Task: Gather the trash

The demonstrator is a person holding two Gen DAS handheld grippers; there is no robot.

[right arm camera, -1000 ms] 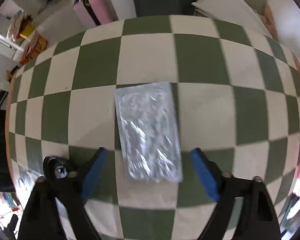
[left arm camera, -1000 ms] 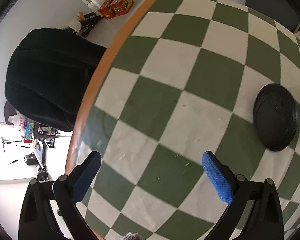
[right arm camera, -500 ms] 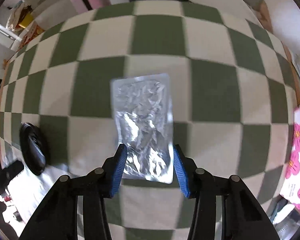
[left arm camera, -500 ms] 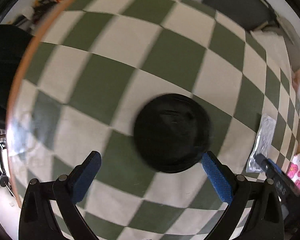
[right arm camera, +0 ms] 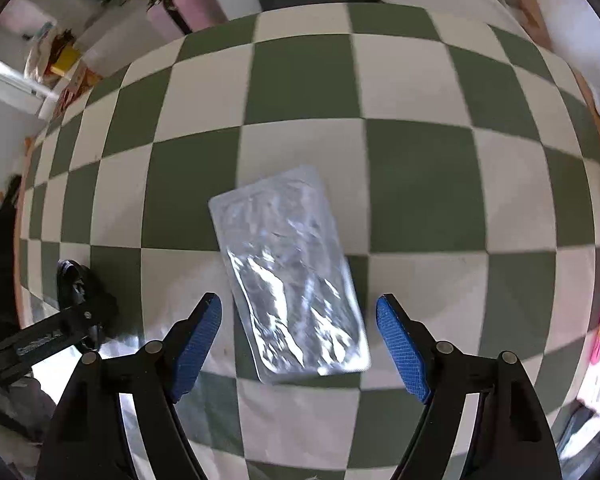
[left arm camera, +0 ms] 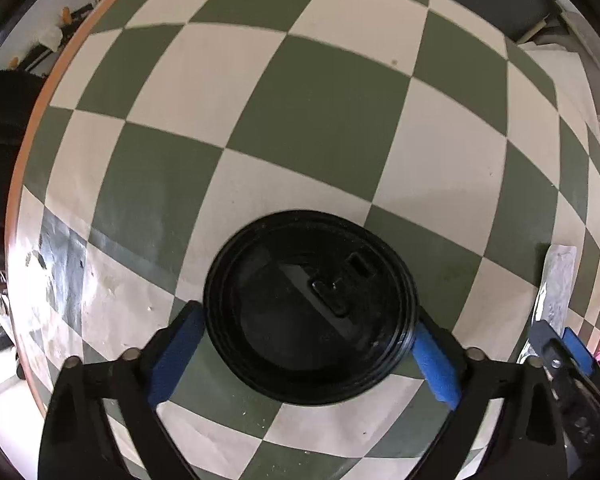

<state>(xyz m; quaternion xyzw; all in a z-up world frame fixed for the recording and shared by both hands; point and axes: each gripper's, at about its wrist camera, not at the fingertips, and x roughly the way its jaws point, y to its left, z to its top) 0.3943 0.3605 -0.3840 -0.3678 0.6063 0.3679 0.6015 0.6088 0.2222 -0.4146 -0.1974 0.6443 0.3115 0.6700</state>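
Left tool (left arm camera: 308, 344) brackets black lid (left arm camera: 310, 308); right tool (right arm camera: 300, 340) spread over foil packet (right arm camera: 290, 276)

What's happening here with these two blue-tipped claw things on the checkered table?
A person is clearing trash off the checkered table with a handheld gripper in each hand. The left gripper has its blue pads against both sides of a black plastic cup lid that lies flat on the table. The right gripper is open, with a crinkled silver foil packet lying between its fingers and touching neither.
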